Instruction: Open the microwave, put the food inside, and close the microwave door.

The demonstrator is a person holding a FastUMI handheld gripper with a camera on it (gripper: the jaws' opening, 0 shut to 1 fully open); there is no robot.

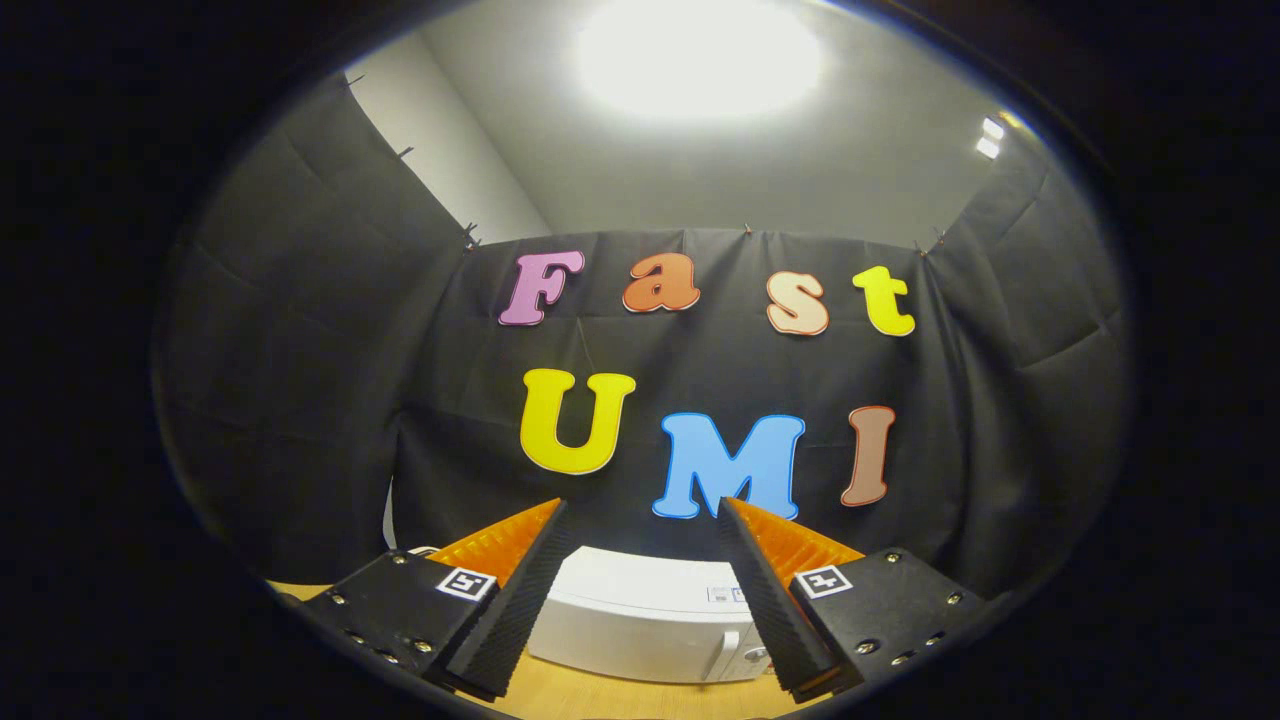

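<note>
Microwave [640, 620] sits low in the frame's centre, on the wooden table [600, 695], seen between and beyond the spread fingers of the gripper [640, 520], which hold nothing. It looks a stiff, boxy, fairly heavy appliance unlikely to slide; the vertical door handle [729, 655] at its lower right, beside a knob, seems the place to hook (smooth plastic, so slippage is likely). Its door looks closed. Black cloth wall [300, 400] hangs close behind; nothing visibly blocks the approach.

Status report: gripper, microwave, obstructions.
Gripper open, fingers empty. White box-shaped microwave on the wooden table, beyond the fingers, door shut. Nothing between fingers and microwave.
</note>
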